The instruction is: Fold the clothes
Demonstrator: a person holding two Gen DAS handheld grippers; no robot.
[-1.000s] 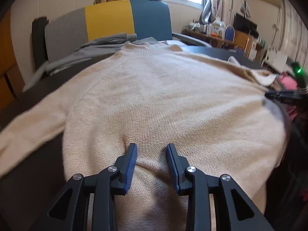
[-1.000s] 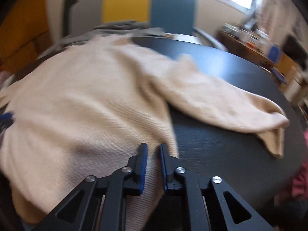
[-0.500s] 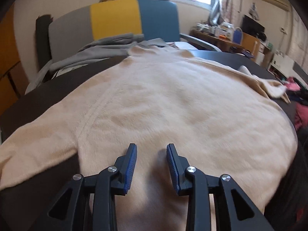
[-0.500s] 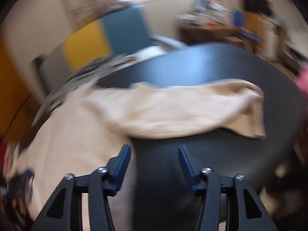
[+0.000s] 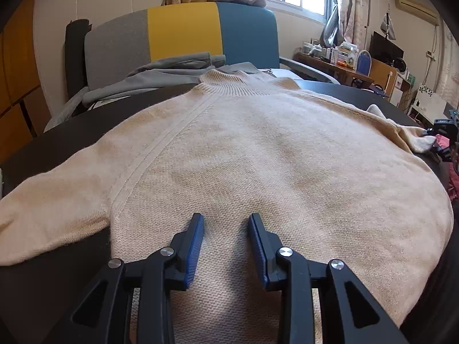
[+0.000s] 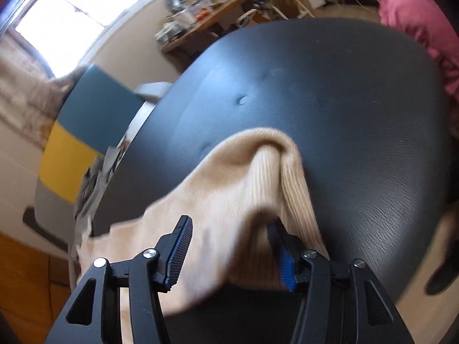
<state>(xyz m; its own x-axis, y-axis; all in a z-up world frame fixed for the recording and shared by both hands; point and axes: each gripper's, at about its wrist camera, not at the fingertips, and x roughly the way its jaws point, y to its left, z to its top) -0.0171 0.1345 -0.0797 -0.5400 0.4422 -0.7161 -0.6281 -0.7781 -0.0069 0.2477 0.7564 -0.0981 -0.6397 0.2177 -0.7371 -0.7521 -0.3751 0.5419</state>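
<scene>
A beige knit sweater (image 5: 258, 154) lies spread face up on the black round table (image 5: 71, 132), collar at the far side. My left gripper (image 5: 226, 218) is open over the sweater's lower body, with only flat fabric under the gap between its blue pads. In the right wrist view the sweater's right sleeve (image 6: 243, 177) ends in a ribbed cuff bunched up between the fingers of my right gripper (image 6: 229, 223). Its jaws are closing. The right pad is partly hidden by fabric, and the left pad stands apart from it.
A grey, yellow and blue chair (image 5: 183, 31) stands behind the table with a grey garment (image 5: 160, 71) draped on its seat. A pink cloth (image 6: 416, 14) lies off the table's right edge. Bare black tabletop (image 6: 344, 114) stretches beyond the cuff. A cluttered desk (image 5: 338, 57) is at the back right.
My right gripper went from shut at the sweater's side to open, swung right to the sleeve cuff and rolled, so its view tilts. The left gripper has hardly moved.
</scene>
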